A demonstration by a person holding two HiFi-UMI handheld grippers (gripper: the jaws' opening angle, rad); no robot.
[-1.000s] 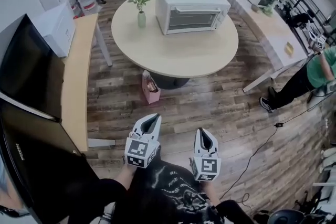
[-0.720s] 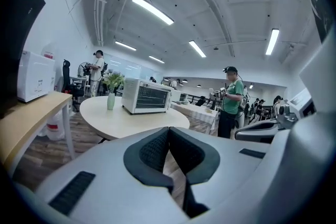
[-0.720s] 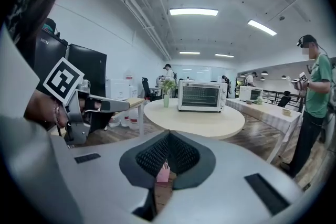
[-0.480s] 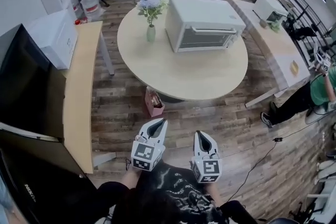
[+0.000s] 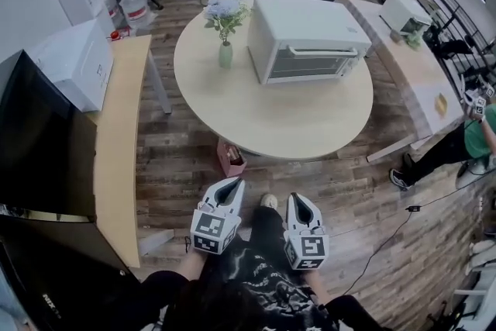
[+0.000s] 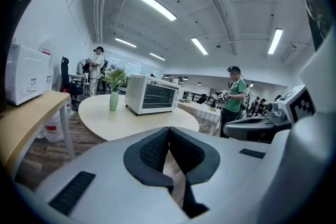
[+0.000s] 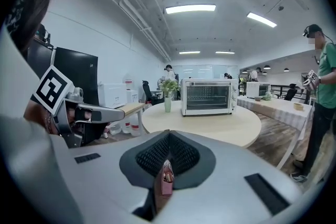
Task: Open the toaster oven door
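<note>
- The toaster oven (image 5: 306, 39) is sitting on the far half of a big round bench (image 5: 271, 116), well apart from both claws. Its glass door (image 5: 314, 66) is facing the person and standing shut, with the bar handle (image 5: 324, 51) running across the top edge.
- A wooden plank floor (image 5: 186, 159) is spreading out between the person and the round bench.
- A long narrow side bench (image 5: 116, 136) is running along the left, with a dark screen (image 5: 39, 128) leaning beside it and a white box (image 5: 74, 62) resting at its far end.
- A person in a green shirt (image 5: 480, 137) is standing at the right edge, beside another long bench (image 5: 415, 81).
- The left claw (image 5: 231, 184) is being held low, near the person's body and above the floor, pointing toward the round bench; its jaws are pressing together, pad against pad.
- The right claw (image 5: 298, 198) is hanging just beside it, pointing the same way, its jaws likewise closed on each other.
- A green vase of flowers (image 5: 225, 50) is standing upright on the round bench, just left of the toaster oven.
- A small pink bag (image 5: 231, 159) is sitting on the floor at the near edge of the round bench.
</note>
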